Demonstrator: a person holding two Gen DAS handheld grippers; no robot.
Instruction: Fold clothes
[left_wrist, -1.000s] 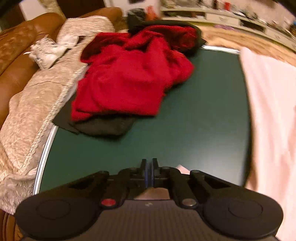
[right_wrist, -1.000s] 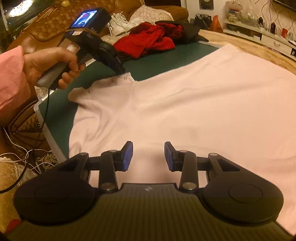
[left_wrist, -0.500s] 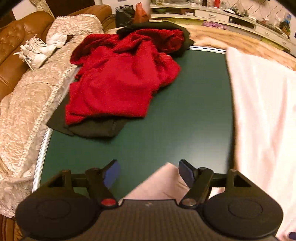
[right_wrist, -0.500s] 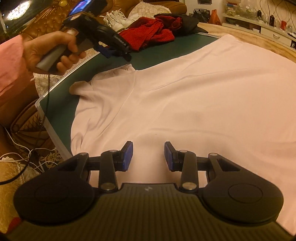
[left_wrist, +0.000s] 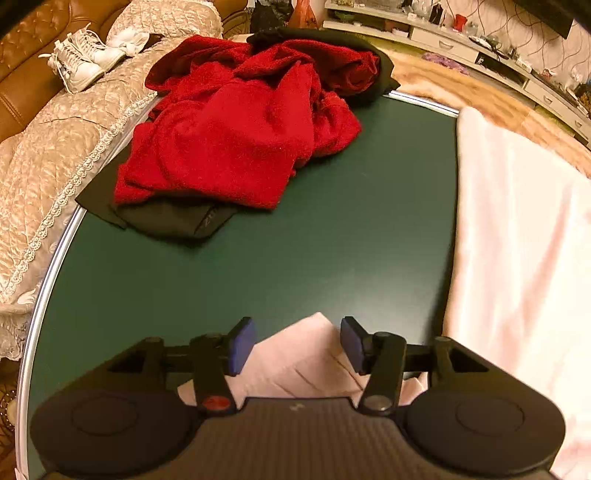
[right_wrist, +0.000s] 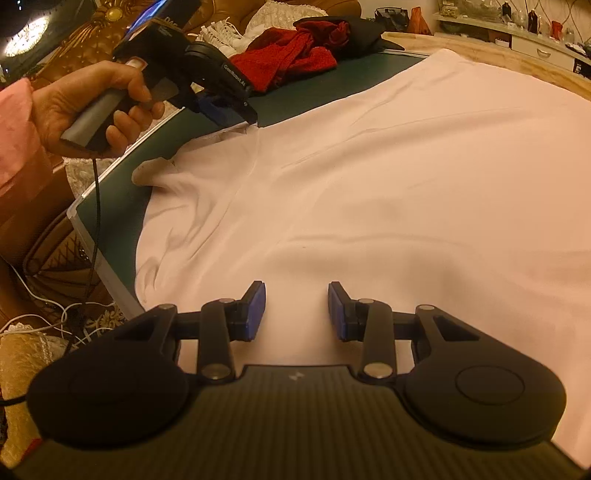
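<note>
Right tool (right_wrist: 296, 309): jaws half open, empty, over the shirt (right_wrist: 369, 184) spread on the counter (left_wrist: 295, 251). Left tool (left_wrist: 295, 345): jaws just narrowing around the sleeve (left_wrist: 295, 354), pads clear. Beyond the shirt, red pile (left_wrist: 236, 140). Risk: sleeve slips before pinch.

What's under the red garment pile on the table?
A black garment sticks out beneath the red garment, lying on the green table. Anything further under it is covered.
</note>
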